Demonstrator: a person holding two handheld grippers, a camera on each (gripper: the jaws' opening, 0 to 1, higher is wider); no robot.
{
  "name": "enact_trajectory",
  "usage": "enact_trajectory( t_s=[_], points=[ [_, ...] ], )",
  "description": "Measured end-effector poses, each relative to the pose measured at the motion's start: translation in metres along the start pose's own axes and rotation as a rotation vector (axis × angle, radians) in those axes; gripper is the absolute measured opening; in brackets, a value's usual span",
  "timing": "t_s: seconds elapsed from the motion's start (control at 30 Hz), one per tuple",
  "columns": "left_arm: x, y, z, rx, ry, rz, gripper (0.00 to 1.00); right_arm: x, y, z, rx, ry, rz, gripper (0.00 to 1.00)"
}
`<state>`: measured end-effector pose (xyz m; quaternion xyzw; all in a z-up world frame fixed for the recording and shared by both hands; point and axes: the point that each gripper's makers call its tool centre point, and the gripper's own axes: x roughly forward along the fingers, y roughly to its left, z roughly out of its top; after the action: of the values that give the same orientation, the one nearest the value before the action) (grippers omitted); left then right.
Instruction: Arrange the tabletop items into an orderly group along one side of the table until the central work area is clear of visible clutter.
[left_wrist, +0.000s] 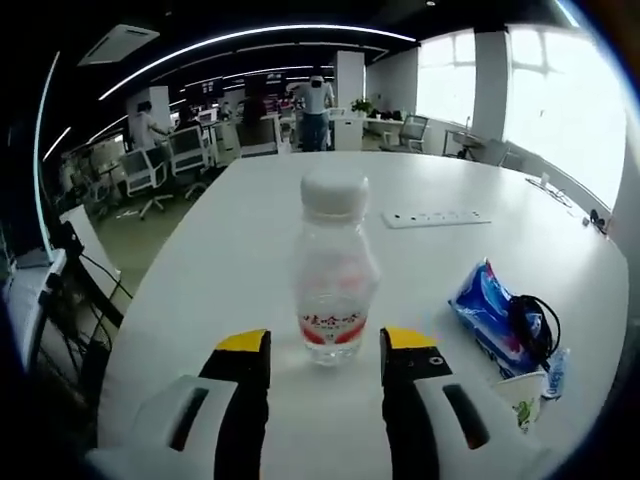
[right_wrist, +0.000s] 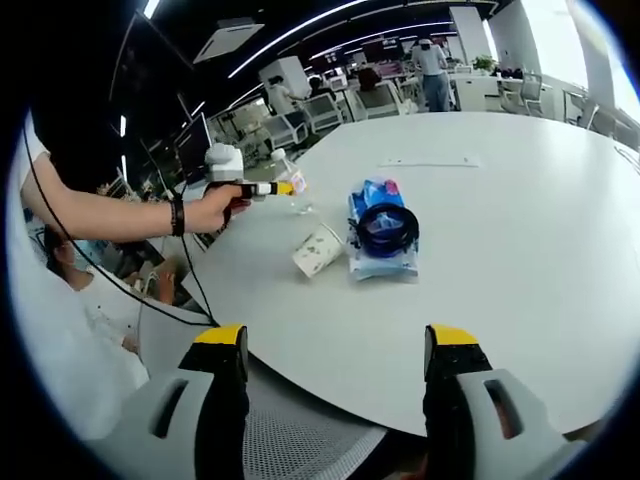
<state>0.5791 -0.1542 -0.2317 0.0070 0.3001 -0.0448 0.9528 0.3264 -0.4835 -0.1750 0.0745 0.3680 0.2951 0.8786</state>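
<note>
A clear plastic water bottle (left_wrist: 332, 270) with a white cap and red label stands upright on the white table (left_wrist: 250, 240), just beyond my left gripper (left_wrist: 328, 345), whose yellow-tipped jaws are open on either side of its base. A blue wipes packet (left_wrist: 487, 315) with a black cable coil (left_wrist: 530, 322) on it lies to the right, a tipped paper cup (left_wrist: 520, 395) beside it. In the right gripper view, my right gripper (right_wrist: 338, 345) is open near the table edge, well short of the blue packet (right_wrist: 380, 245), the paper cup (right_wrist: 318, 250) and the left gripper (right_wrist: 262, 187) held by a hand.
A white power strip (left_wrist: 436, 217) lies farther back on the table. Small items (left_wrist: 560, 195) sit along the far right edge. Office chairs (left_wrist: 150, 170), desks and people stand beyond the table. A mesh chair back (right_wrist: 300, 440) is under my right gripper.
</note>
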Motion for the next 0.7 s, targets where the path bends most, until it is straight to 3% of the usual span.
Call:
enact_trajectory(
  t_s=[0.4, 0.7],
  points=[
    [-0.028, 0.009, -0.021, -0.066, 0.002, 0.017, 0.42, 0.002, 0.003, 0.001, -0.009, -0.009, 0.014, 0.71],
    [-0.048, 0.003, -0.033, -0.062, 0.007, -0.001, 0.42, 0.009, 0.0, 0.01, -0.025, -0.017, 0.027, 0.71]
  ],
)
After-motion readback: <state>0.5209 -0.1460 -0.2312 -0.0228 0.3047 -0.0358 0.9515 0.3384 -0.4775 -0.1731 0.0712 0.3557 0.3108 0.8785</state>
